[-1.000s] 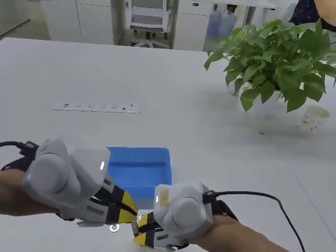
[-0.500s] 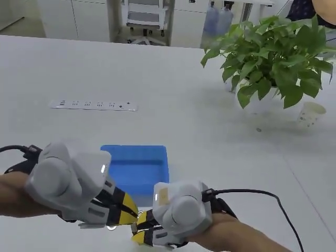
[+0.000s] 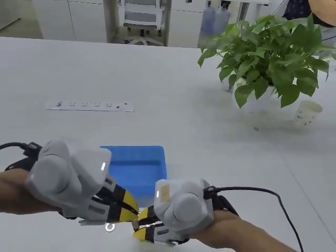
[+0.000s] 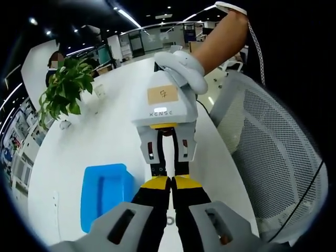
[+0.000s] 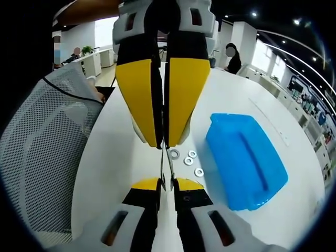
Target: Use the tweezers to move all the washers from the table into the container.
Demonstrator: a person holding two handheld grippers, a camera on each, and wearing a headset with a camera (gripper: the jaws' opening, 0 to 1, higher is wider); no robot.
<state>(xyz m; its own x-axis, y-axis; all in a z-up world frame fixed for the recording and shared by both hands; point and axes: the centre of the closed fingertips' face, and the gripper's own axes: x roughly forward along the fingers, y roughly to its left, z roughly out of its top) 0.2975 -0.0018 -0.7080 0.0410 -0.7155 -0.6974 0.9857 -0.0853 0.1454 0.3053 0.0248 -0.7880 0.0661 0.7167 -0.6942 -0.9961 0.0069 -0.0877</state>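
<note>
The right gripper view shows four washers [image 5: 188,160] just beside the blue container [image 5: 247,157], and the tweezers [image 5: 166,164] pinched by both the left gripper [image 5: 164,140] and the right gripper [image 5: 167,184]. The head view catches one of the washers [image 3: 109,227].

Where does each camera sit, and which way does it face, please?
Head view: on the headset, looking forward and down over the table; left gripper, right gripper and forearms show.
Left gripper view: rides the left gripper, facing the right gripper over its own claw.
Right gripper view: rides the right gripper, facing the left claw, tweezers and washers.
Shared: both gripper views catch the blue container.
</note>
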